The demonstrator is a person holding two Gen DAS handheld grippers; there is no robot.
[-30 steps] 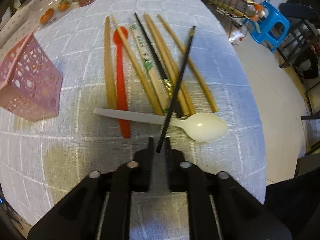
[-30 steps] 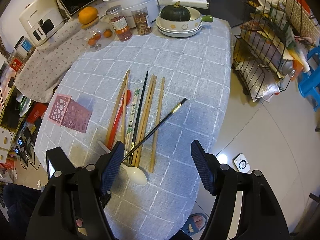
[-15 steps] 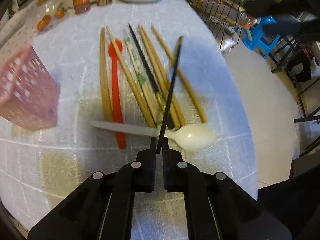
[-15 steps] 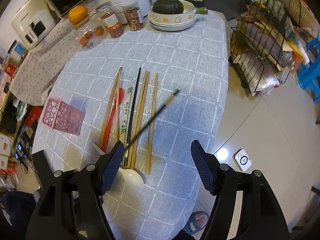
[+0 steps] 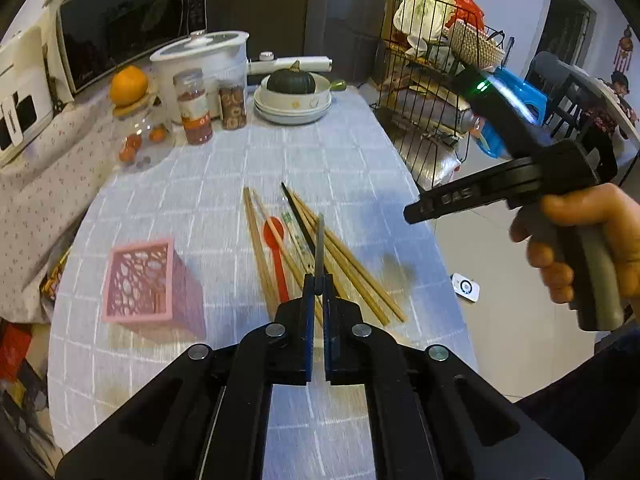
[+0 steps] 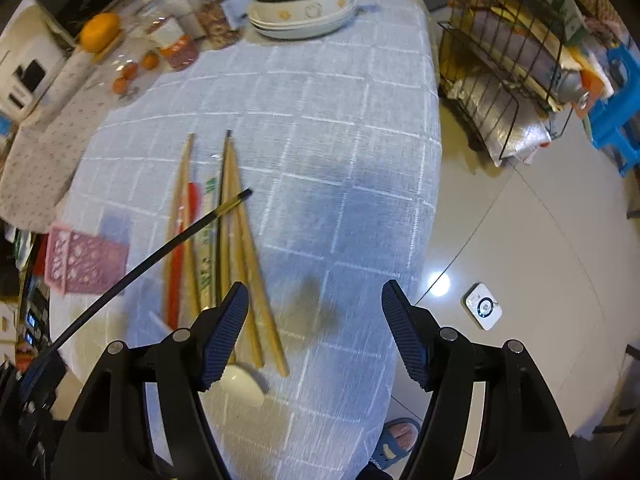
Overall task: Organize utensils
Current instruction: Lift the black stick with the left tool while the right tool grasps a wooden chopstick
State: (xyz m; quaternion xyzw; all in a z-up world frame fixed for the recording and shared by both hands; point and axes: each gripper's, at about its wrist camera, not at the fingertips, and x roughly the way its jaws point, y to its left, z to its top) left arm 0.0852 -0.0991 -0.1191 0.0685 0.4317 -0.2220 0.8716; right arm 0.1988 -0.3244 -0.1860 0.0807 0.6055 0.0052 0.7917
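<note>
My left gripper [image 5: 318, 284] is shut on a black chopstick [image 5: 319, 248], held up off the table and pointing away; it also shows in the right wrist view [image 6: 160, 250], slanting above the pile. Several wooden chopsticks [image 5: 352, 268], a second black chopstick [image 5: 296, 216] and a red spoon [image 5: 276, 256] lie side by side on the grey checked cloth. A cream spoon [image 6: 242, 386] lies at the pile's near end. The pink perforated holder [image 5: 140, 280] stands left of the pile. My right gripper [image 6: 314, 336] is open and empty, above the table's right edge.
At the table's far end stand stacked plates with a dark squash [image 5: 294, 98], jars [image 5: 194, 106], a white pot [image 5: 200, 64] and an orange [image 5: 128, 84]. A wire rack [image 6: 516, 64] stands right of the table. A slippered foot [image 6: 398, 436] is on the floor below.
My left gripper has lifted the black chopstick off the pile and tilted upward, so its view now takes in the far end of the table. My right gripper stayed open and moved closer.
</note>
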